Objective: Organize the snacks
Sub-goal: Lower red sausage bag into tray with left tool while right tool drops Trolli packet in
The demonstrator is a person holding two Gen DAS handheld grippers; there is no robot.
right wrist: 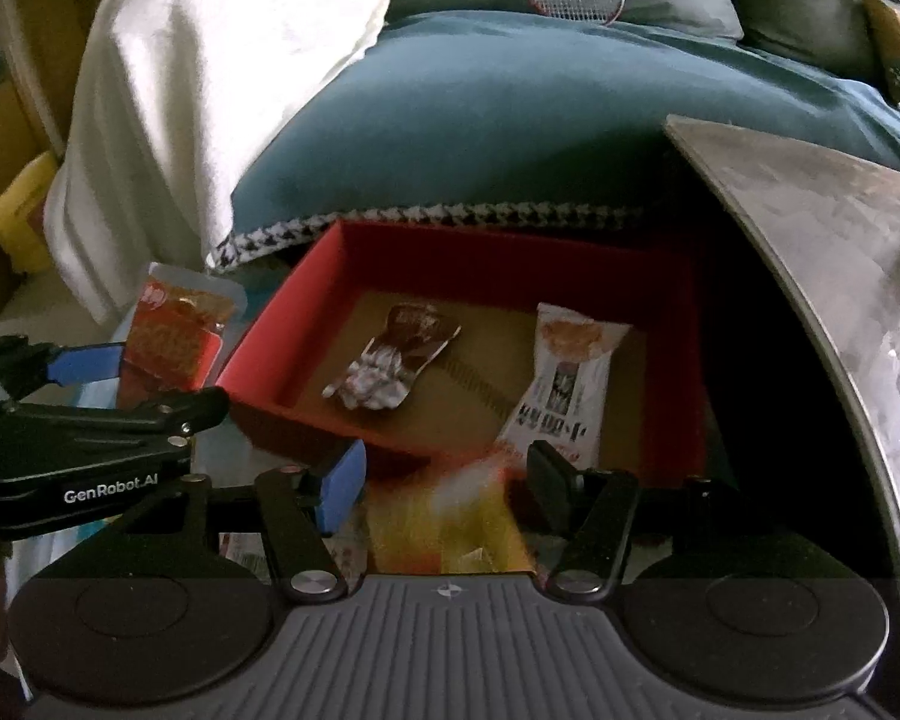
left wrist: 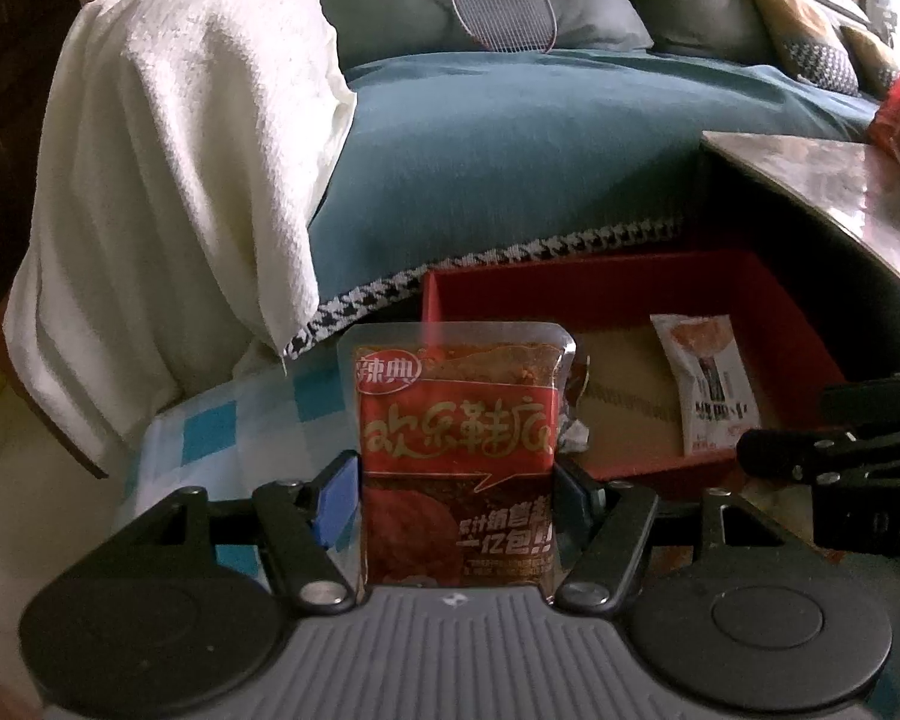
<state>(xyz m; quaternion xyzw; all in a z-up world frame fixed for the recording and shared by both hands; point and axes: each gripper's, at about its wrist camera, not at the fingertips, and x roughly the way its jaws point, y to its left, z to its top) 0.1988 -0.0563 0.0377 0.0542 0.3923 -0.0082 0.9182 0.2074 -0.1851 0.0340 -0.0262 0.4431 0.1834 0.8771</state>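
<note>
My left gripper (left wrist: 456, 498) is shut on a red spicy snack packet (left wrist: 456, 438), held upright just left of the red box (left wrist: 750, 282). The right wrist view shows the same packet (right wrist: 174, 342) left of the box (right wrist: 498, 258). In the box lie a white bread packet (right wrist: 564, 384), also in the left wrist view (left wrist: 711, 384), and a dark crumpled packet (right wrist: 396, 360). My right gripper (right wrist: 444, 480) is around a blurred yellow-orange packet (right wrist: 450, 516) near the box's front edge; whether it grips it is unclear.
A teal sofa cushion (right wrist: 480, 114) with a houndstooth edge lies behind the box. A white towel (left wrist: 180, 168) drapes at the left. A glossy table edge (right wrist: 840, 276) curves at the right. A blue checked cloth (left wrist: 222, 432) lies under the left gripper.
</note>
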